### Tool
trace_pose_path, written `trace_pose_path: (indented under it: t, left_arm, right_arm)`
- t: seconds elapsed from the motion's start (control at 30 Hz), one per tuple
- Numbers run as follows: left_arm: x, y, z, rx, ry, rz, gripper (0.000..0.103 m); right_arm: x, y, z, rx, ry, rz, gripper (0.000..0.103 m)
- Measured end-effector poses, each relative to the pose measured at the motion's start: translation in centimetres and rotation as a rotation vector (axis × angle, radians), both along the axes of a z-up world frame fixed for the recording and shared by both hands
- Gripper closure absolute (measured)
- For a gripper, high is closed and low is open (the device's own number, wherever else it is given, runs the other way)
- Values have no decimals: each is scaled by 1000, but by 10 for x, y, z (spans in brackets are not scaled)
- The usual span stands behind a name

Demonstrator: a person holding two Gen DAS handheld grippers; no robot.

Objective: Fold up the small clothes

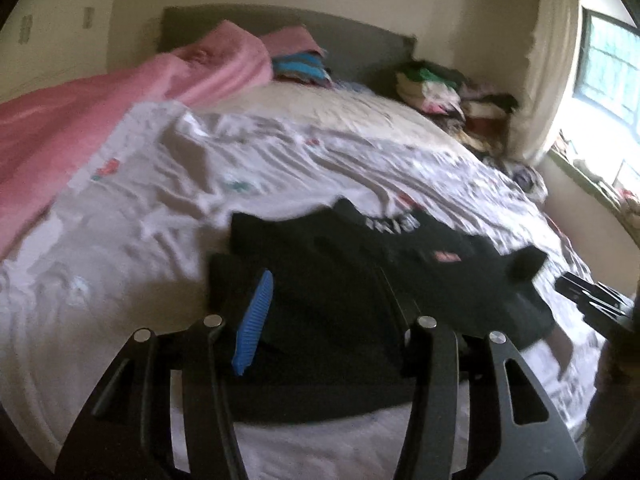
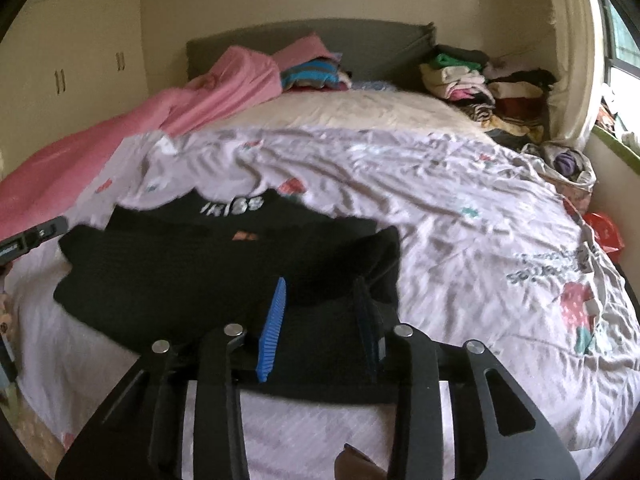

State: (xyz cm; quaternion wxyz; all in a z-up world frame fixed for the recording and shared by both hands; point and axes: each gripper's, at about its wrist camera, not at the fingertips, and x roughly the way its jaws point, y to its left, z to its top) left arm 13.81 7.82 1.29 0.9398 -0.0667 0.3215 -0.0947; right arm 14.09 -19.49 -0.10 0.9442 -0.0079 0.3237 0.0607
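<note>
A small black garment (image 1: 320, 240) with white lettering lies partly folded on the printed white bedsheet (image 1: 120, 240), near the bed's front edge. My left gripper (image 1: 324, 280) hovers over its near left part, jaws apart, blue pad (image 1: 256, 320) showing and no cloth pinched. In the right wrist view the same garment (image 2: 200, 264) spreads to the left. My right gripper (image 2: 320, 284) stands open over its near right corner, with the fabric under the fingers and not clamped. Each gripper shows at the edge of the other's view: the right one (image 1: 588, 296), the left one (image 2: 32, 240).
A pink blanket (image 2: 120, 128) runs along the bed's left side. Piles of clothes (image 2: 480, 80) crowd the far right corner by the grey headboard (image 2: 320, 40). More folded items (image 2: 312, 72) lie at the head. A window (image 1: 608, 68) is on the right, cupboards (image 2: 80, 40) on the left.
</note>
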Motion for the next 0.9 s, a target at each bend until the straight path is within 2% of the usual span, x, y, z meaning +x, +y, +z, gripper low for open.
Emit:
trace_pose_path:
  t: [0.07,0.13,0.2,0.23,0.33,0.47,0.6,0.9]
  left_arm:
    - [1,-12,-9,12,41,-44,66]
    - [3,-22,-23,18,101,-78,84]
    - [5,-29,-37,21,154,-94,89]
    - [5,-32,-43,30,167,-96,89]
    - [5,-41,-56,93,185,-93,89]
    - [3,-40,-60,92,165,-75,89]
    - [0,-40,-55,108,114,-63,87]
    - [12,-32,-56,105,107,-26,87]
  right_arm:
    - [-2,7,-5,-10,21,23,79]
    - [-3,13,-10,-21,36,40,81]
    - [-3,18,-16,-27,61,52,85]
    - [-3,19,-18,-30,69,56,88]
    - [2,24,-28,-43,98,71,88]
    - [21,27,-49,-63,163,40,89]
    - [31,32,-55,-78,157,37,88]
    - [61,38,-58,-92,133,37,89]
